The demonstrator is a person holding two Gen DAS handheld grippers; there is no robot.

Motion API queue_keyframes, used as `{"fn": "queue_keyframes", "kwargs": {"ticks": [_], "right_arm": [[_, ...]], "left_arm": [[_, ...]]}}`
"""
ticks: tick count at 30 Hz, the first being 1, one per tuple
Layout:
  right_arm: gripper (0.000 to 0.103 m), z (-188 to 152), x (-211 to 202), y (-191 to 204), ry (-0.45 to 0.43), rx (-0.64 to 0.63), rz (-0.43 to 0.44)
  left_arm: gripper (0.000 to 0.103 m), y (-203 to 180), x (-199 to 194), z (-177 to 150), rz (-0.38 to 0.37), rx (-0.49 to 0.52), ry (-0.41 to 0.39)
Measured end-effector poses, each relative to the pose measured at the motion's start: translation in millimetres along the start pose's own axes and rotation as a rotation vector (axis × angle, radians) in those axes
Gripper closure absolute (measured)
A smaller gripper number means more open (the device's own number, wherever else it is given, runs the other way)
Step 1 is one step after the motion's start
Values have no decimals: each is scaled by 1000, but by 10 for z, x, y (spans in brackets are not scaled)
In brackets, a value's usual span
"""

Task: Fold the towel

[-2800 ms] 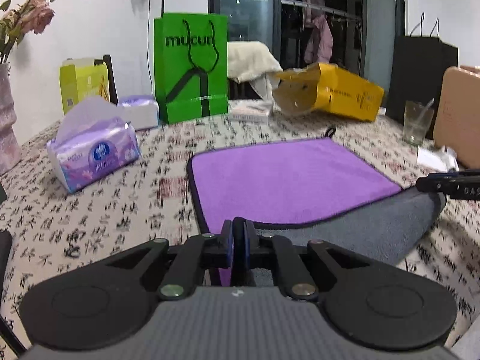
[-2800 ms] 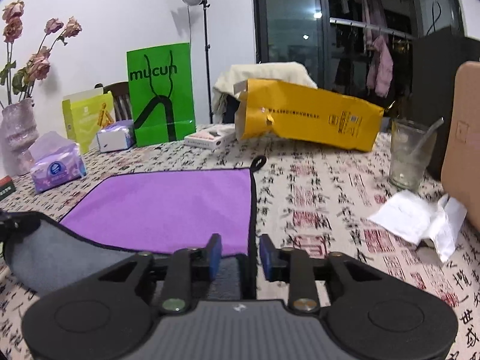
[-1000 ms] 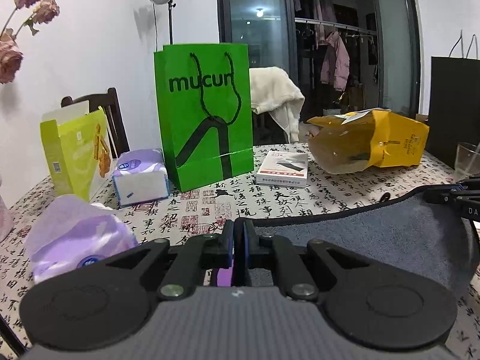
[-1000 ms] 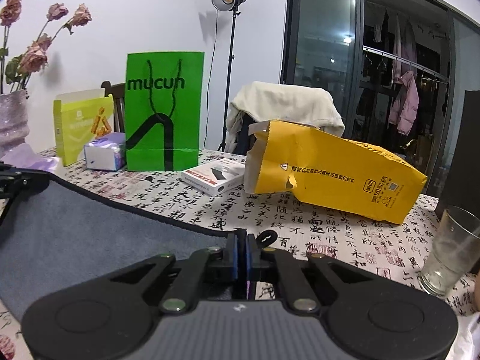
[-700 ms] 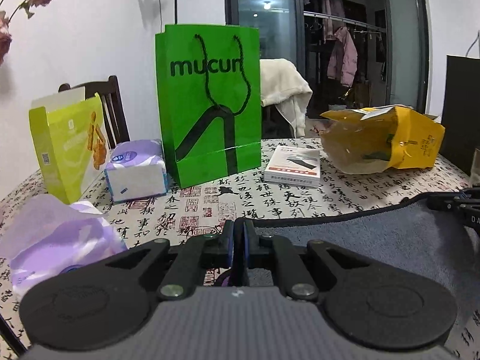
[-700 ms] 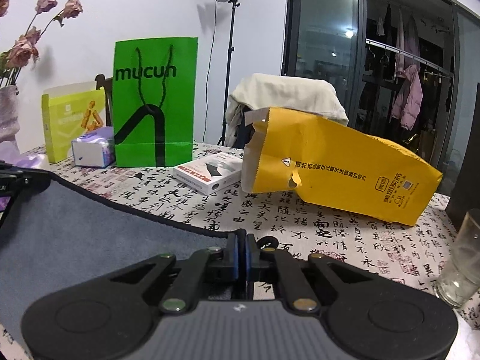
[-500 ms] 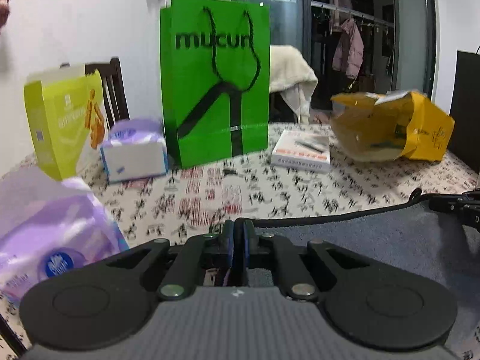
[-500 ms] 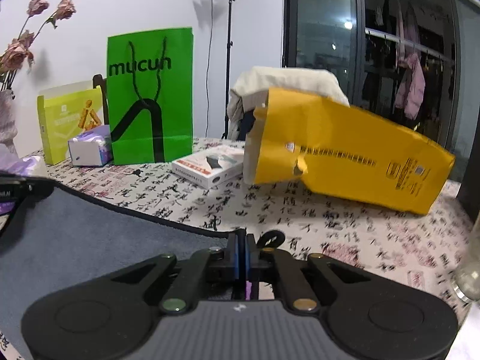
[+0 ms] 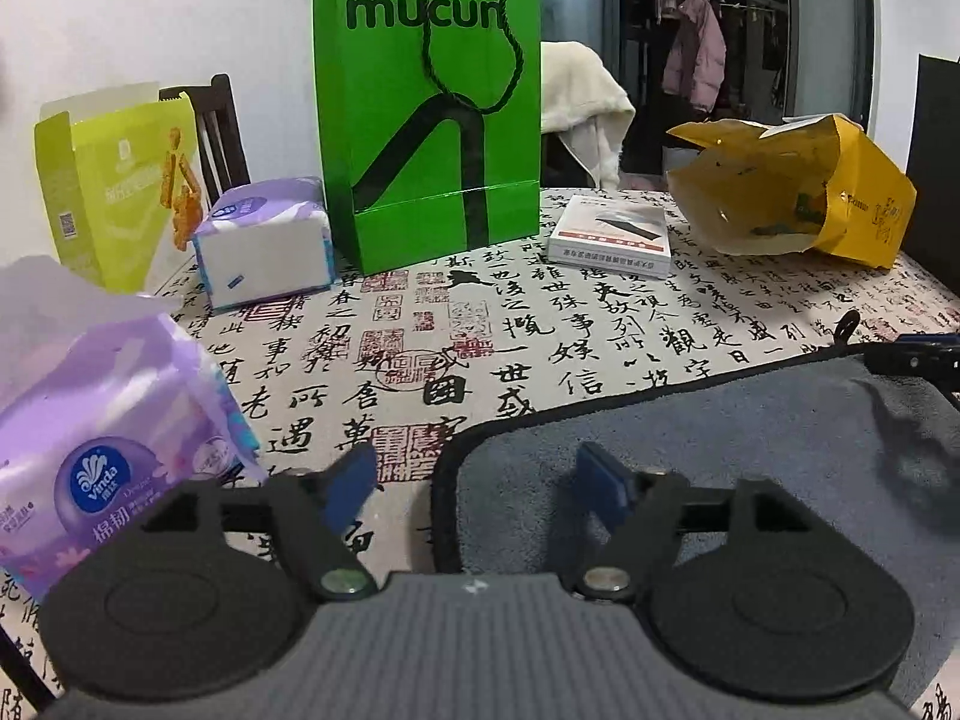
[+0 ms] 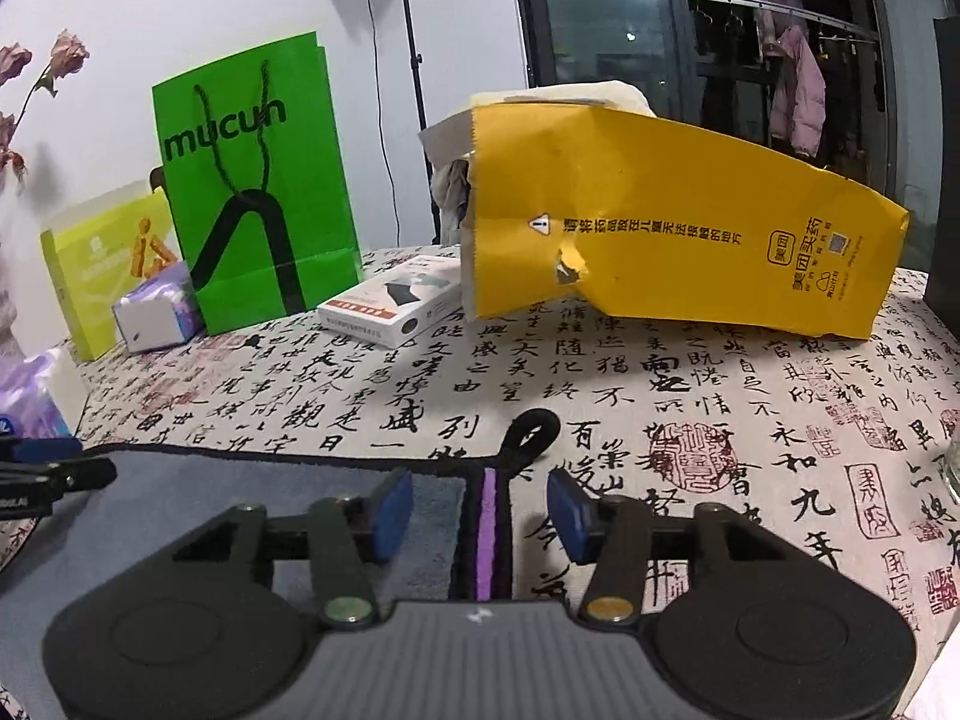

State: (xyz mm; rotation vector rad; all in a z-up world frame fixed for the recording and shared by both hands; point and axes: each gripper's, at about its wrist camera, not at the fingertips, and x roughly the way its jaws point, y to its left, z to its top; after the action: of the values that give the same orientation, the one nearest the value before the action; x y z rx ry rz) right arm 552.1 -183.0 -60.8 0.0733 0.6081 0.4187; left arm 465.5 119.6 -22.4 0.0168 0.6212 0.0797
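Observation:
The towel (image 9: 720, 450) lies folded in half on the table, grey side up with a black hem. In the right wrist view the towel (image 10: 240, 492) shows a purple strip at its right edge and a black hanging loop (image 10: 531, 429). My left gripper (image 9: 477, 483) is open over the towel's far left corner. My right gripper (image 10: 480, 510) is open over the far right corner. Neither holds anything. Each gripper's tip shows at the edge of the other's view.
A green mucun bag (image 9: 429, 102), a white box (image 9: 612, 234), a yellow paper bag (image 10: 678, 228), tissue packs (image 9: 108, 438) and a lime carton (image 9: 120, 180) stand around the towel on the calligraphy tablecloth (image 9: 510, 324). A glass (image 10: 951, 462) is at the right edge.
Both grippers carried the towel's near edge over to the far edge, lowered it and opened. The towel now lies flat with the grey side up.

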Motion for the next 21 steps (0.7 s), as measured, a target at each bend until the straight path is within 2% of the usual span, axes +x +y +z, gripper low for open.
{"fn": "queue_keyframes", "kwargs": {"ticks": [2, 4, 7, 13, 21], "right_arm": [[36, 4, -15, -7, -6, 3, -10], [19, 10, -46, -21, -15, 11, -23], [11, 27, -106, -44, -36, 22, -38], [3, 32, -261, -65, -54, 39, -59], [0, -39, -581, -5, -61, 34, -58]], "left_arm": [[17, 10, -9, 8, 2, -7, 9], [12, 34, -32, 13, 14, -30, 21], [6, 90, -117, 10, 7, -75, 22], [5, 92, -346, 4, 9, -83, 2], [2, -5, -677, 1, 5, -67, -30]]}}
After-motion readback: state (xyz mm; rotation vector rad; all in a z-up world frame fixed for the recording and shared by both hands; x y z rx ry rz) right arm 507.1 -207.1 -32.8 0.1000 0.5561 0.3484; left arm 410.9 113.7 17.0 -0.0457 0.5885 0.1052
